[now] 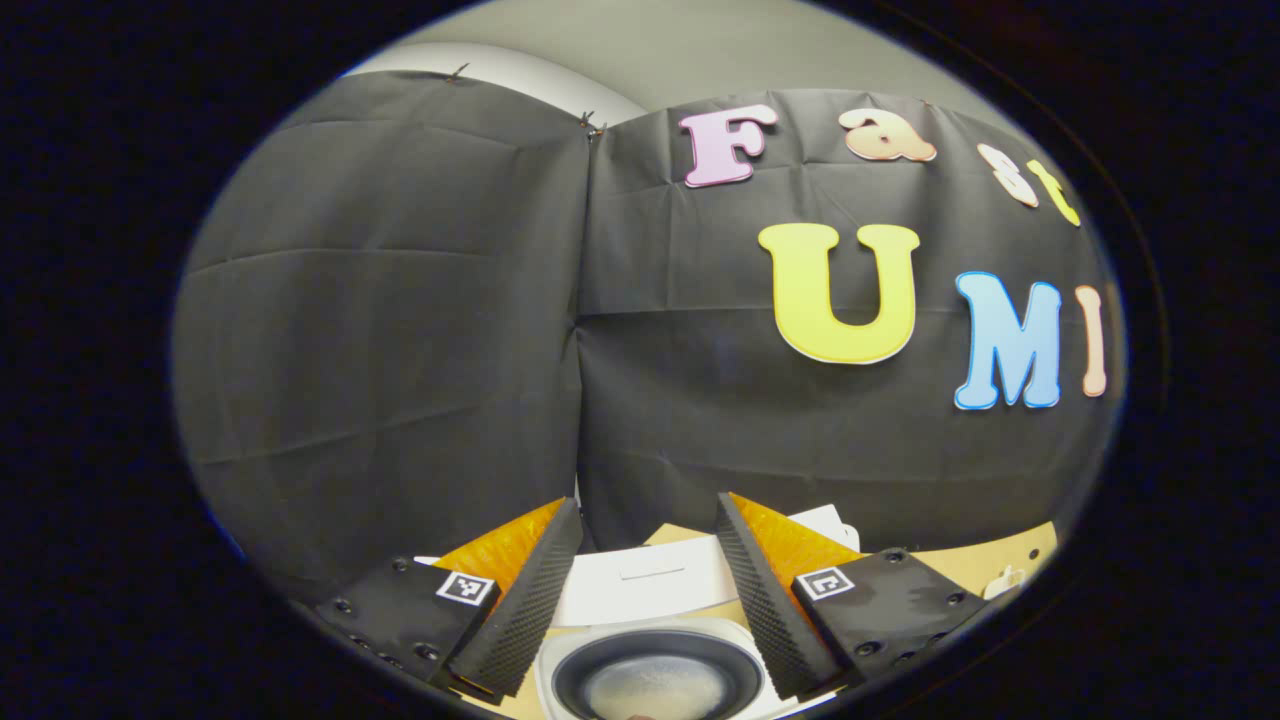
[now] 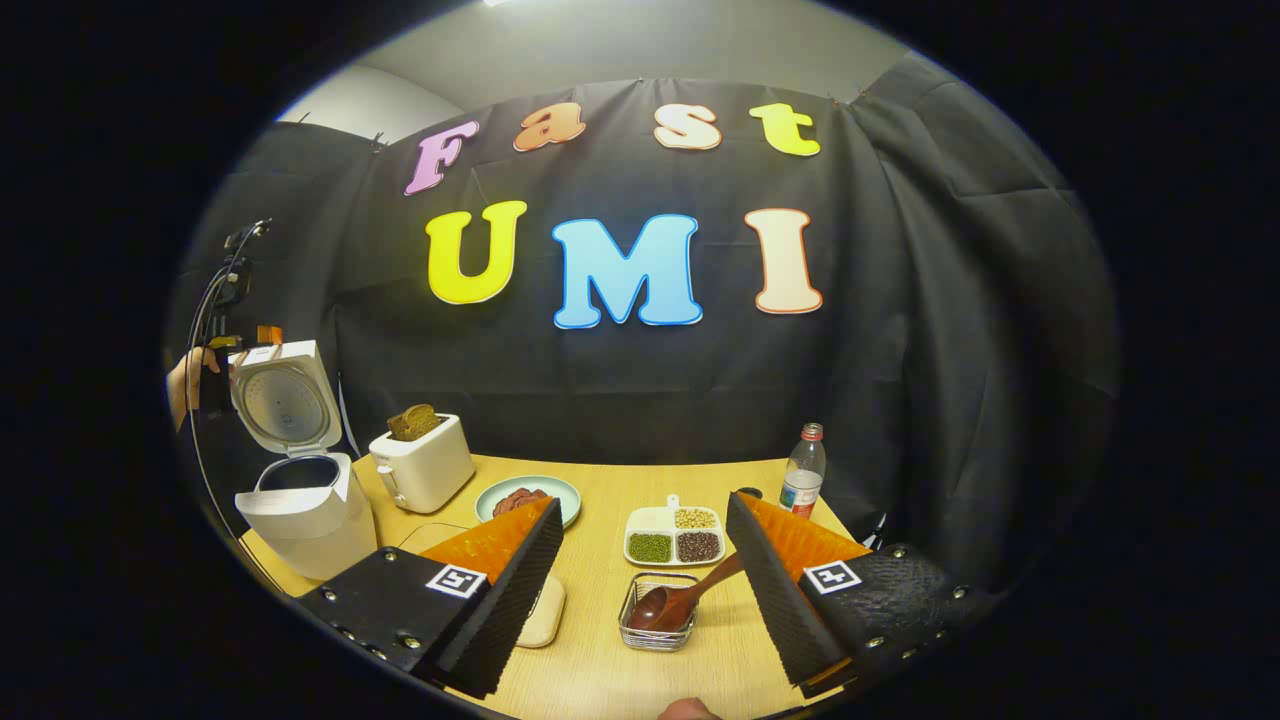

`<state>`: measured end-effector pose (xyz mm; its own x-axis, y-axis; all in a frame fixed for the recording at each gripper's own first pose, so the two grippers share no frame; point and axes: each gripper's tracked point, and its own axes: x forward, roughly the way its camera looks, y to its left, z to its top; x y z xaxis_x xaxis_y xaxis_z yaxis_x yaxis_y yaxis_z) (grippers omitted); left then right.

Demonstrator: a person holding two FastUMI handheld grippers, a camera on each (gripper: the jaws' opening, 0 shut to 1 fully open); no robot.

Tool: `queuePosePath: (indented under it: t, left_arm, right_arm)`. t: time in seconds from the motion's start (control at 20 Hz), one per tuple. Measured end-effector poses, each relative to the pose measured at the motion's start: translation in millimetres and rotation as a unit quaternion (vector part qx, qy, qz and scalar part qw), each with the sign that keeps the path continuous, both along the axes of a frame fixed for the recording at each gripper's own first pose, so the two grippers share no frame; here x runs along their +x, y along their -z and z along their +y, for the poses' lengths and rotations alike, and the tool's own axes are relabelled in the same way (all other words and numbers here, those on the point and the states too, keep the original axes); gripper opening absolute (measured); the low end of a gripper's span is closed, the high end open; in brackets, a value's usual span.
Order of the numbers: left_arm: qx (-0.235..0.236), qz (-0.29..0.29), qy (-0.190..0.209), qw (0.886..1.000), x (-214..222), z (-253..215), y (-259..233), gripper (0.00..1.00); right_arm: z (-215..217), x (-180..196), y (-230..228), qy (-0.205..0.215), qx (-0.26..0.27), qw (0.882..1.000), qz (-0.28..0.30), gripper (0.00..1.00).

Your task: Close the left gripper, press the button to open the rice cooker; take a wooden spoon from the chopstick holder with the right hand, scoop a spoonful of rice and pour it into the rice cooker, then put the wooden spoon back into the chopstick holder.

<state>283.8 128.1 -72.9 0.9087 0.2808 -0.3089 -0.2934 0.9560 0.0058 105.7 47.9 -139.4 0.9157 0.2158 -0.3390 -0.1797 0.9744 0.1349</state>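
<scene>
Rice cooker (image 1: 655, 670) pot cut off | left tool (image 1: 648, 590) spread

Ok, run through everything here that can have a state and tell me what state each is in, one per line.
Rice cooker: lid up, open; in the left gripper view the inner pot shows pale contents.
Wooden spoon: lying in the wire holder, ungripped.
Toaster: bread standing in its slot.
Water bottle: upright, capped.
Divided dish: compartments filled with beans.
Left tool: open, empty.
Right tool: open, empty.
</scene>
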Motion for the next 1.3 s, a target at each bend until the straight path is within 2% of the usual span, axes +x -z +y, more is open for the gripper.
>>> queuePosePath:
  t: [0.3, 0.35, 0.45, 0.5, 0.55, 0.6, 0.85, 0.9, 1.0, 1.05, 1.1, 1.15, 1.2, 1.3]
  left_arm:
    - [-0.006, 0.008, 0.007, 1.000, -40, -26, 18, 0.91]
    - [-0.009, 0.011, 0.008, 1.000, -46, -30, 21, 0.94]
    - [-0.011, 0.016, 0.013, 1.000, -57, -37, 29, 0.94]
    - [-0.012, 0.018, 0.016, 1.000, -63, -41, 33, 0.91]
    - [-0.013, 0.022, 0.019, 0.999, -71, -46, 38, 0.94]
    - [-0.016, 0.025, 0.020, 0.999, -78, -50, 43, 0.91]
    - [-0.021, 0.036, 0.031, 0.999, -101, -63, 66, 0.91]
    - [-0.026, 0.040, 0.034, 0.998, -105, -66, 73, 0.97]
    - [-0.037, 0.045, 0.038, 0.998, -115, -70, 83, 0.94]
    - [-0.039, 0.046, 0.041, 0.997, -119, -72, 88, 0.98]
    - [-0.038, 0.048, 0.044, 0.997, -122, -74, 92, 0.91]
    - [-0.038, 0.049, 0.047, 0.997, -124, -76, 96, 0.98]
    - [-0.040, 0.050, 0.049, 0.997, -127, -77, 101, 0.91]
    - [-0.046, 0.049, 0.051, 0.996, -132, -80, 109, 0.91]
  right_arm:
    - [10, 8, -5, -0.030, 0.009, 0.999, -0.008, 1.00]
    - [9, 9, -4, -0.032, 0.008, 0.999, -0.007, 1.00]
    - [12, 9, -5, -0.038, 0.012, 0.999, -0.008, 1.00]
    - [14, 10, -6, -0.041, 0.016, 0.999, -0.010, 1.00]
    - [14, 11, -4, -0.043, 0.015, 0.999, -0.010, 1.00]
    - [13, 13, -4, -0.044, 0.014, 0.999, -0.010, 1.00]
    - [12, 13, -2, -0.041, 0.016, 0.999, -0.009, 1.00]
    - [12, 12, -2, -0.040, 0.017, 0.999, -0.008, 1.00]
    - [12, 11, 2, -0.038, 0.016, 0.999, -0.004, 1.00]
    - [13, 10, 3, -0.039, 0.016, 0.999, -0.004, 1.00]
    - [13, 9, 4, -0.039, 0.015, 0.999, -0.002, 1.00]
    - [13, 8, 5, -0.039, 0.014, 0.999, -0.001, 1.00]
    - [13, 7, 5, -0.039, 0.013, 0.999, -0.001, 1.00]
    - [14, 6, 6, -0.038, 0.012, 0.999, 0.000, 1.00]
